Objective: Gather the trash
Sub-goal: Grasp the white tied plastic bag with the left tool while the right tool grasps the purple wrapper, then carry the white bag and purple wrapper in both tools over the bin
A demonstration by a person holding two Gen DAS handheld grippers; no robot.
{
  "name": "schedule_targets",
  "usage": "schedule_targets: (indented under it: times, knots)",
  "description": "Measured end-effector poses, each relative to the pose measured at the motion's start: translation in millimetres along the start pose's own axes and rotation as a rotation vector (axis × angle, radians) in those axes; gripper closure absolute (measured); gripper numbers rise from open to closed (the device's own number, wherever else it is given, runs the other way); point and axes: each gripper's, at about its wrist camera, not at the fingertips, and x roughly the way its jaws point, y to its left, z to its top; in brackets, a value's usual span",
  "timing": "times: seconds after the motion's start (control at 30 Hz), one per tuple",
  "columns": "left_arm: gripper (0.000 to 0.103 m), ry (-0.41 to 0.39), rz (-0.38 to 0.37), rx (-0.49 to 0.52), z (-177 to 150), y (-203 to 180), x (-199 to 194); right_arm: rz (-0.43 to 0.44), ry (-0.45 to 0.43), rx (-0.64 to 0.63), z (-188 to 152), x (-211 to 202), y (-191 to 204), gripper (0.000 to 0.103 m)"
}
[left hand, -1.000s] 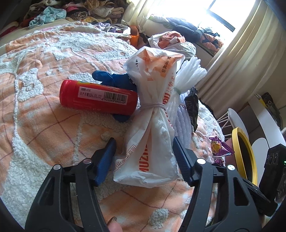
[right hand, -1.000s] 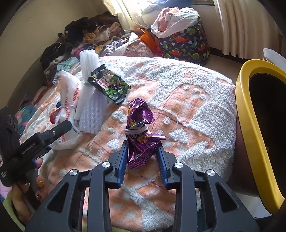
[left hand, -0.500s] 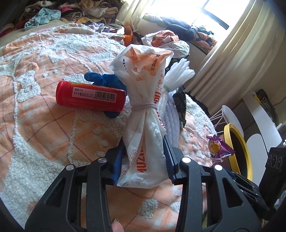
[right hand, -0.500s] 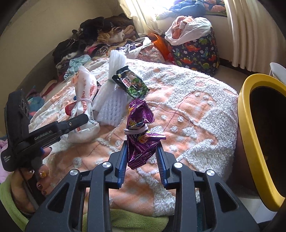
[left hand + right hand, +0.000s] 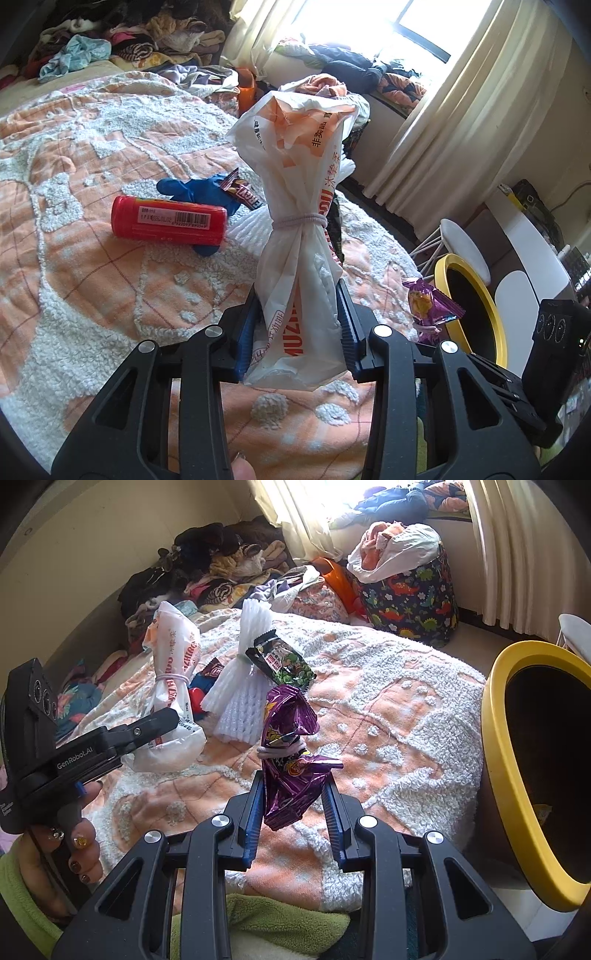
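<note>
Raised off the bed, white bag (image 5: pixel 303 258) stands upright, clamped in left tool (image 5: pixel 299 332).

Crinkled thin plastic bag (image 5: pixel 299 229); glossy purple foil wrapper (image 5: pixel 290 753); glossy red plastic tube (image 5: pixel 168 225); tufted rough cloth bedspread (image 5: pixel 74 277).

The left wrist camera sits close behind its own fingers, tilted down over the orange bedspread (image 5: pixel 92 295), facing the far window (image 5: pixel 406 33); the right wrist camera looks likewise from further right, nearer the yellow bin (image 5: pixel 498 760); both share the bedspread, bin and white bag (image 5: pixel 303 258).
</note>
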Motion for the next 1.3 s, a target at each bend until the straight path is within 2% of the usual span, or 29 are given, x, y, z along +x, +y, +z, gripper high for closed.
schedule_targets:
  times: [1.3]
  knots:
    - [0.072, -0.023, -0.054, 0.168, -3.1, -72.8, -11.2, -0.002, -0.152, 0.071, 16.5, -58.9, -45.0, 0.074]
